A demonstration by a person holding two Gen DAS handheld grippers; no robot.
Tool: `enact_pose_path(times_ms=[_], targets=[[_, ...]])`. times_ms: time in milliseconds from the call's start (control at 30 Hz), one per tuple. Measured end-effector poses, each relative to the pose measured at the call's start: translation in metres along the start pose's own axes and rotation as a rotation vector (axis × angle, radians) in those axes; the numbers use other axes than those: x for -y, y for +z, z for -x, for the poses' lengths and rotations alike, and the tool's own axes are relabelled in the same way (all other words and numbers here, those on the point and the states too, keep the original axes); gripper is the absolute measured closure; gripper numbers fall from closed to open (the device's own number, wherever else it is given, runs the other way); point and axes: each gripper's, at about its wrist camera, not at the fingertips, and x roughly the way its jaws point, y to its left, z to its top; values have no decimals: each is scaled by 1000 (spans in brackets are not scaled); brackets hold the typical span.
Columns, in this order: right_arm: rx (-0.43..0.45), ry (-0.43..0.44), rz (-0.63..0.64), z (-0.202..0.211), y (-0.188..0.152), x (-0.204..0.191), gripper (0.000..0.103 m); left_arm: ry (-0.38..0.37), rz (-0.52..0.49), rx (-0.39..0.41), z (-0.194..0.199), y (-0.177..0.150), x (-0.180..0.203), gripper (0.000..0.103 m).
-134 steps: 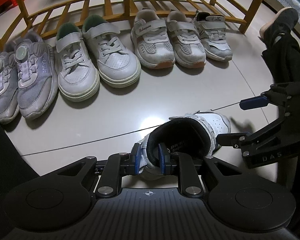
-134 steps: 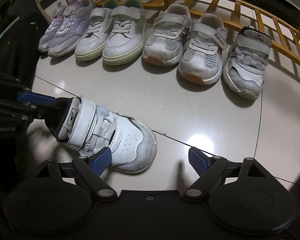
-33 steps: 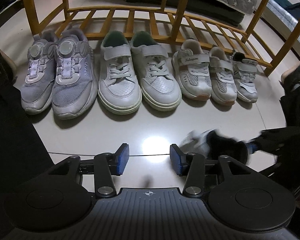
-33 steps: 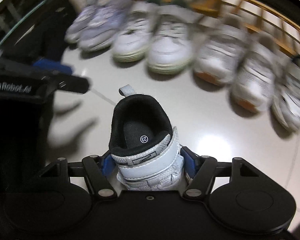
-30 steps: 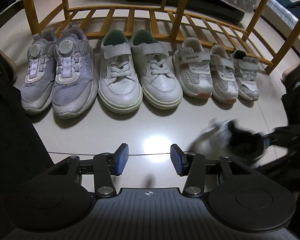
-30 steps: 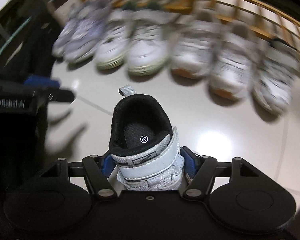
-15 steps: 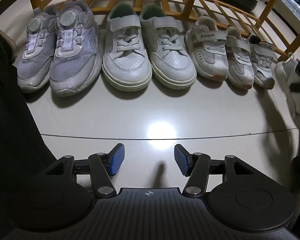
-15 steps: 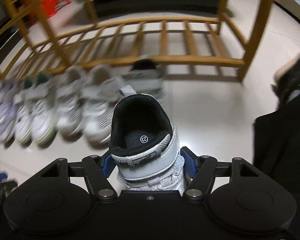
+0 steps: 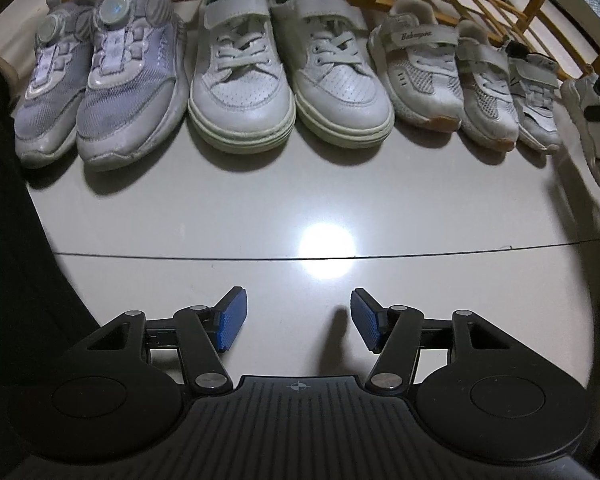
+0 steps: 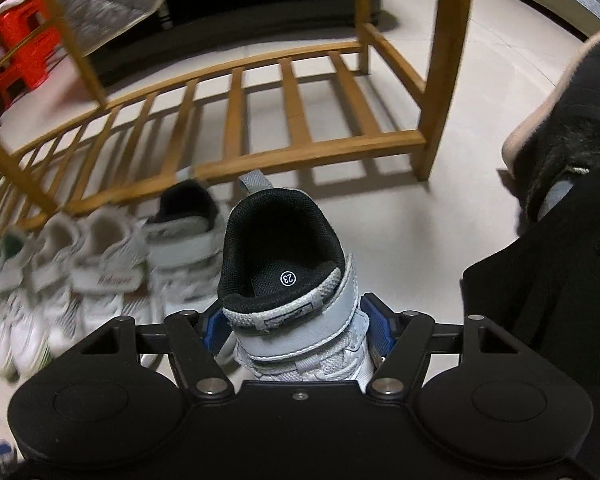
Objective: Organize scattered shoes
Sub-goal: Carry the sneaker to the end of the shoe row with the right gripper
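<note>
A glossy pale tiled floor [image 9: 260,208] runs up to a low orange-brown slatted wooden rack [image 10: 260,120], and along the rack's front edge we have a row of children's shoes, toes toward us: a lilac mesh pair with dial fasteners [image 9: 96,80] far left, a white leather lace-and-strap pair [image 9: 288,76] in the middle, then a smaller white mesh strap pair [image 9: 448,76]. A single small white-and-grey strap shoe with a black lining [image 9: 536,96] ends the row on the right.

Our right gripper [image 10: 296,330] has its blue pads pinching the sides of the matching small white-and-grey strap shoe with black lining [image 10: 292,276], heel pointing away from us, held just right of its mate. Our left gripper [image 9: 296,320] hangs near the floor with fingers spread wide and nothing between them.

To finish this step well, we judge we should lower the held shoe until its sole lies flat, toe level with the mate's toe and sides close without knocking it, and spread the pads only once it rests steadily.

The row is motion-blurred in the right wrist view. There the gripper body hides the held shoe's toe and sole, so we cannot tell whether it touches the floor. In the left wrist view it is cut off at the right edge.
</note>
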Motion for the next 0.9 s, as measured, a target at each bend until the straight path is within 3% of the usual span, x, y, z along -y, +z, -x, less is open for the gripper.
enact_pose_path(times_ms=[333,900], targets=[[5,2,-124,-40,15,3,33,22,-41,6,-11,-4,5,37],[6,12,-210,-51,18,-2,32,42,-55,30,-24,-11,2,27]])
